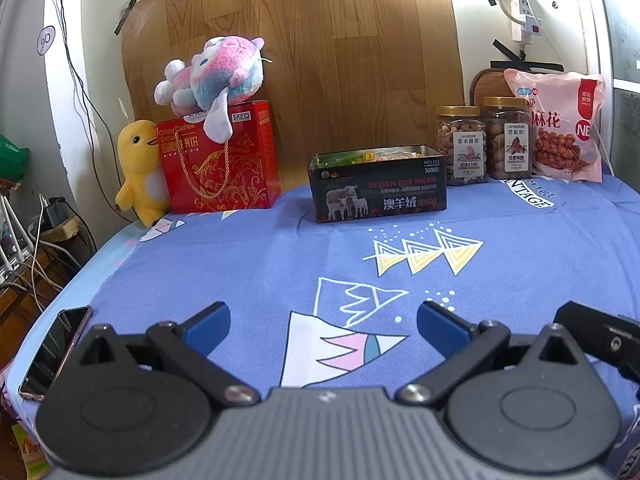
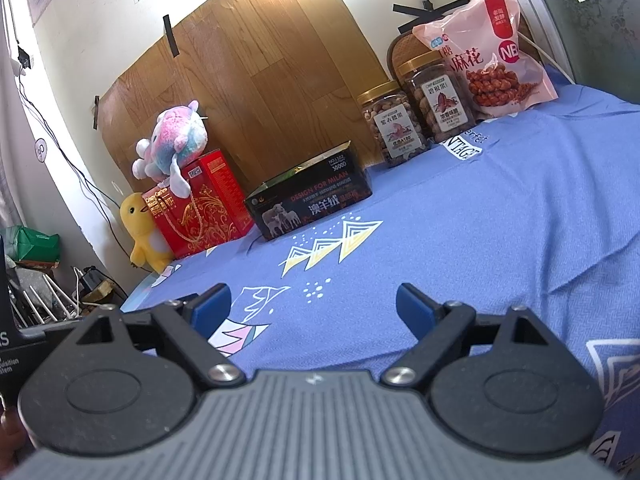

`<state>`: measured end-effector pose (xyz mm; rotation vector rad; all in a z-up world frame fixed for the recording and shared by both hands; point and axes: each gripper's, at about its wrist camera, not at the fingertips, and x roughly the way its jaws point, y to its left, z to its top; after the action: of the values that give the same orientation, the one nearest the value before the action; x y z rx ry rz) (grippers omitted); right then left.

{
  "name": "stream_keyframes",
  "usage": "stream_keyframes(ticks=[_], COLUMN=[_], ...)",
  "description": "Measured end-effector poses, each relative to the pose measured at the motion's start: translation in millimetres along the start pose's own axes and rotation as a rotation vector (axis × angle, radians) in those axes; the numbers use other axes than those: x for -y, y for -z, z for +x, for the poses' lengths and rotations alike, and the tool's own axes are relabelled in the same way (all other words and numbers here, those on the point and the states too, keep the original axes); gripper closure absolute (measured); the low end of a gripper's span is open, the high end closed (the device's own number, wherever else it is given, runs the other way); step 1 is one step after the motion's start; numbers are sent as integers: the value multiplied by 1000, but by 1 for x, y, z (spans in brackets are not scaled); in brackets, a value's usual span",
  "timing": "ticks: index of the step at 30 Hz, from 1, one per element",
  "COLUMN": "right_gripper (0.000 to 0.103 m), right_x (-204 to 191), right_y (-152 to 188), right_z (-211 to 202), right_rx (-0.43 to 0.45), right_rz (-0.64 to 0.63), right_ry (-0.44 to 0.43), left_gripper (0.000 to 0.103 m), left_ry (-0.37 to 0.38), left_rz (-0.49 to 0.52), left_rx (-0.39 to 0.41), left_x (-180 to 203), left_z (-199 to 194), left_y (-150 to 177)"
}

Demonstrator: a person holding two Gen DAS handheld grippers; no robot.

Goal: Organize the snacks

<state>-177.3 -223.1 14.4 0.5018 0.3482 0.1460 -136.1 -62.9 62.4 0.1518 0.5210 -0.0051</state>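
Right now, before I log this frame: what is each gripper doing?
Left gripper: open, holding nothing.
Right gripper: open, holding nothing.

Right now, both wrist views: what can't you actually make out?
- Black tin contents: the left wrist view shows only a sliver of colourful wrappers over the rim; in the right wrist view the tin's wall hides them.
- Brown item behind the nut jars: mostly covered by them and the pink snack bag.
- Phone: partly blocked by the left gripper.
- Jar label small print: too small.
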Motion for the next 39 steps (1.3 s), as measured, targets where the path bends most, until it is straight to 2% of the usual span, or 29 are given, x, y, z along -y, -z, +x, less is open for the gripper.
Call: stream_keyframes(ticks=[39], right_gripper=[11], right_x=[0], right_y=[0], right_z=[0], right_rx=[0], right_rz=[-1], right_ry=[0], left_gripper=[0], left_ry=[-4], left_rz=[1], left_rx=[-9], left_x=[-3], left_z=[5], left_y=[4])
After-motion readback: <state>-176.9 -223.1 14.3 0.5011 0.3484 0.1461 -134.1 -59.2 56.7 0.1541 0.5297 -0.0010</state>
